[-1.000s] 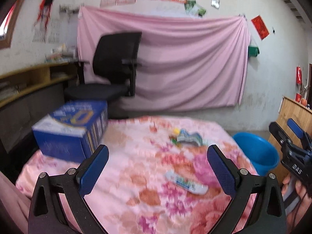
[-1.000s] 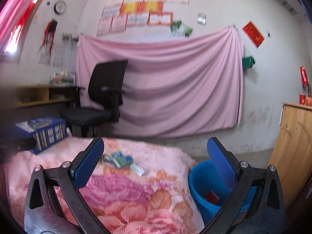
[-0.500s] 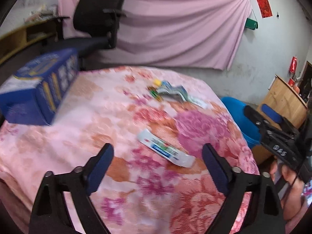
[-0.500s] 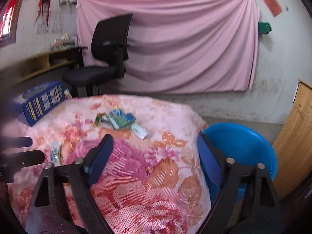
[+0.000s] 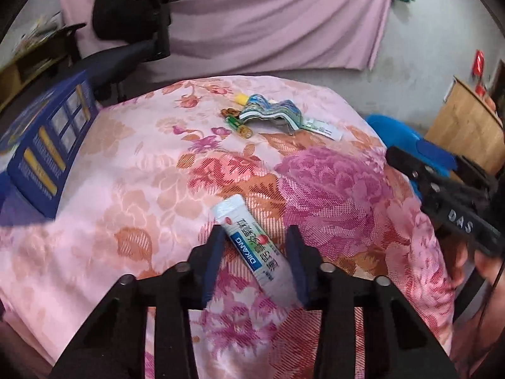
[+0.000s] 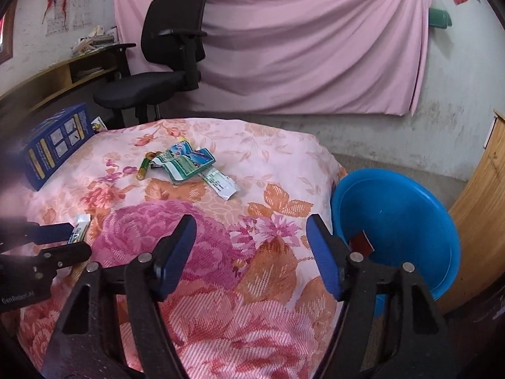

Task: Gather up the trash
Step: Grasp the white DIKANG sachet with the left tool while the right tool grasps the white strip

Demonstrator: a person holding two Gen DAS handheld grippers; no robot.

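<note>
Closing in on the toothpaste tube (image 5: 252,243), the left claw (image 5: 257,260) has dropped from a high, wide-open hover a second ago to a half-shut straddle: its two blue fingers (image 5: 214,259) now stand either side of the tube on the floral bedspread (image 5: 142,173), the left one apparently just touching its edge, the other close. No squeeze yet as far as I can tell; tube lies flat, crimped end pointing away from the claw, not lifted. So the grasp step is about to finish, judged from the narrowed gap.

Right claw (image 6: 251,252) is empty, spread wide, hovering over the bedspread's near edge, nearer the blue basin (image 6: 410,221) than the tube. Half a second back it was in much the same pose, only slightly shifted.

Places from the tube: crumpled blue-green wrappers (image 5: 271,113) lie well beyond it, toward the far side of the bed, with two green batteries (image 5: 236,124) touching that pile on its left and a flat white sachet (image 5: 322,128) on its right. Small yellow bit (image 5: 241,98) just behind the pile. All untouched, still to collect. Blue carton (image 5: 44,145) sits far left of the tube at the bed's edge; likely not trash.

Containers: the basin stands on the floor off the bed's right side, well apart from the tube. Inside, one small red scrap (image 6: 363,243) near its closest wall, partly hidden by a claw finger; otherwise bare blue. Carton is closed, contents unseen.
</note>
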